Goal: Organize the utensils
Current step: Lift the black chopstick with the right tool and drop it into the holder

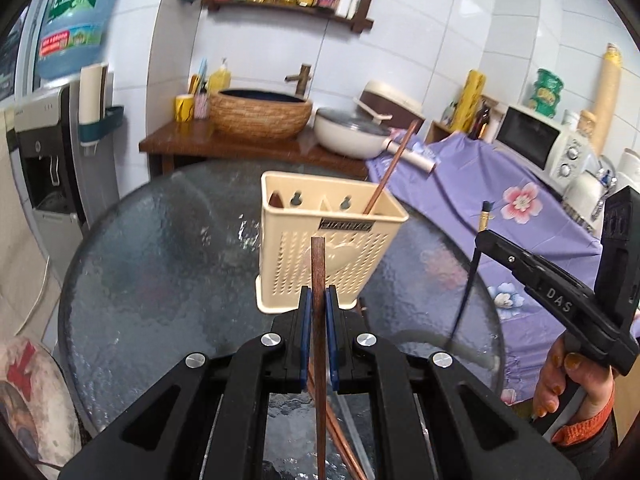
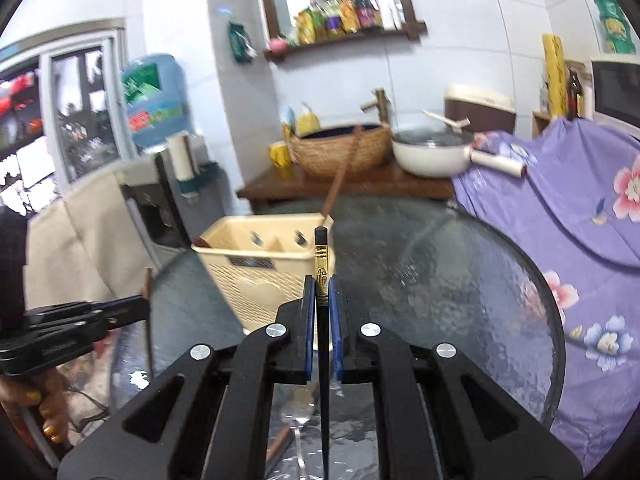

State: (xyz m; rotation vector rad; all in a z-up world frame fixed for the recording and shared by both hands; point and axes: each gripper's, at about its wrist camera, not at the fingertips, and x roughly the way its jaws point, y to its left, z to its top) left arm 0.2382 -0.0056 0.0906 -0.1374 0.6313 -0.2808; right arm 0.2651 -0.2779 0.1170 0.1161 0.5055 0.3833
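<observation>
On a round glass table (image 1: 160,240) in a tiled kitchen, a cream perforated utensil holder (image 1: 320,248) stood upright, one brown chopstick (image 1: 394,164) already leaning out of its right-hand compartment. Just in front of the holder, the left gripper (image 1: 319,312) had its blue-padded jaws pinched on a brown wooden chopstick (image 1: 318,276), held upright. To its right, the right gripper (image 2: 322,300) clamped a black chopstick (image 2: 321,256) with a gold-printed top, also upright, near the holder's right edge. More utensils, among them a metal spoon (image 2: 298,420), lay on the glass beneath the grippers.
</observation>
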